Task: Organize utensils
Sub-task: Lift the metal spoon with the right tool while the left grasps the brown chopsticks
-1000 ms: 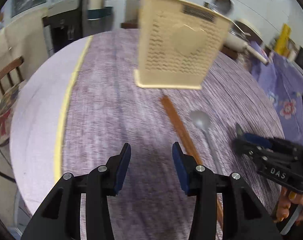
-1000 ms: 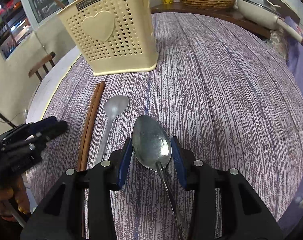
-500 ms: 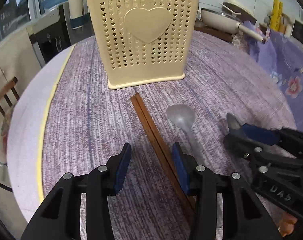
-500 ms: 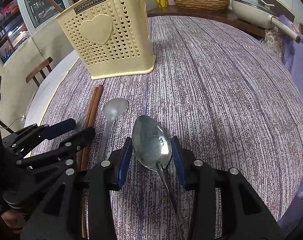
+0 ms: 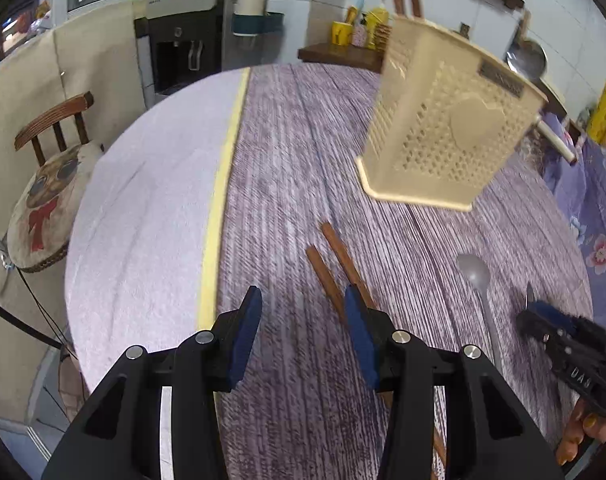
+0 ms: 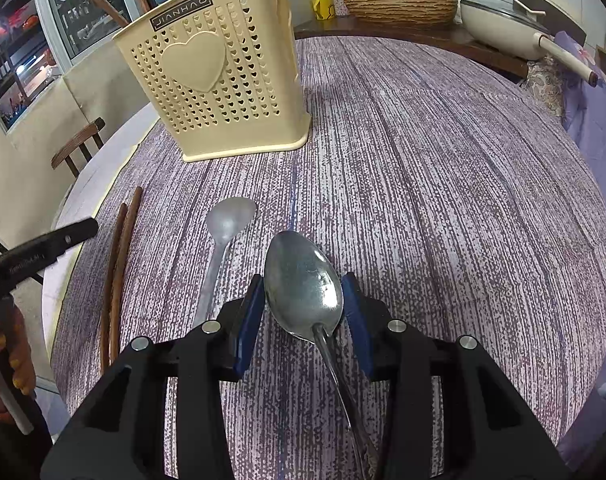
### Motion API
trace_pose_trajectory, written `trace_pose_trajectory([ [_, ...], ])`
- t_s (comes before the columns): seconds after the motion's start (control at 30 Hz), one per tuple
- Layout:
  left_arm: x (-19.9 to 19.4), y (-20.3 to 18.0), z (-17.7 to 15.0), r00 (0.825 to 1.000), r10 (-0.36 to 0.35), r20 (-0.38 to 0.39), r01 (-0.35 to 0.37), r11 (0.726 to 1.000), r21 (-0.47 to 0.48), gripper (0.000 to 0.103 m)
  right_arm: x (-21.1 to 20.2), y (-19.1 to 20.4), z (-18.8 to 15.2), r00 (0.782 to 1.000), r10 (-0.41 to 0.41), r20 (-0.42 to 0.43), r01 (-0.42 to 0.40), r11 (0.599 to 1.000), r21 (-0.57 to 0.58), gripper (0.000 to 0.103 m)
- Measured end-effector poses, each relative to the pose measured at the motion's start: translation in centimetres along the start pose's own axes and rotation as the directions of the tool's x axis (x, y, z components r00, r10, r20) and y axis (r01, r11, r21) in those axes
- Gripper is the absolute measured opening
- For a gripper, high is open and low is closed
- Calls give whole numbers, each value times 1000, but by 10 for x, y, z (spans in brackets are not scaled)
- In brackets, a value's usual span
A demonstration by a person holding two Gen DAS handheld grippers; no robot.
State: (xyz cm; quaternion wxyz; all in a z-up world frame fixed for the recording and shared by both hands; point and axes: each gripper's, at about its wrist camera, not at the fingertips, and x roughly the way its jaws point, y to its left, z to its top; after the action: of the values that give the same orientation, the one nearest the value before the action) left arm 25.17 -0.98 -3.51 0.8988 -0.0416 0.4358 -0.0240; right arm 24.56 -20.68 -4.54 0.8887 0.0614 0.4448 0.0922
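A purple striped tabletop (image 6: 443, 168) in a kitchen, with spoons and chopsticks lying on it.

The right hand-held gripper (image 6: 303, 300) points down and squeezes a shiny metal spoon (image 6: 301, 284) by its bowl. The left hand-held gripper (image 5: 301, 320) is partly open, holding nothing, beside brown chopsticks (image 5: 335, 264). A grey spoon (image 6: 227, 232) lies between. The cream holder (image 6: 219, 76) says JIANHAO.

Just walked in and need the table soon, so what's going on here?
A person is sorting utensils with a handheld gripper in each hand. The right gripper has the bowl of a metal spoon between its pads. The left gripper is open and holds nothing, hovering beside a pair of brown chopsticks that lies on the purple tablecloth. A grey spoon also lies loose there. The cream utensil holder stands upright further back.
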Motion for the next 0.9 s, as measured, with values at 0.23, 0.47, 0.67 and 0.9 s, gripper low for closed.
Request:
trace_pose_trajectory([
  [0.23,10,-18,-16,998,56,-15,-55,996,63,39,-1,0,0,1000,-6,0,6,1000,-4,41],
  [0.47,17,-22,-8,996,86,-28,-84,993,86,21,2,7,2,999,-40,-16,39,999,-35,41],
  [0.67,27,-31,4,995,89,-43,-84,989,122,13,9,16,11,997,-54,-52,49,994,-100,41],
  [0.9,31,-35,11,996,62,-59,-54,989,137,11,16,22,21,990,-75,-119,50,978,-205,42],
])
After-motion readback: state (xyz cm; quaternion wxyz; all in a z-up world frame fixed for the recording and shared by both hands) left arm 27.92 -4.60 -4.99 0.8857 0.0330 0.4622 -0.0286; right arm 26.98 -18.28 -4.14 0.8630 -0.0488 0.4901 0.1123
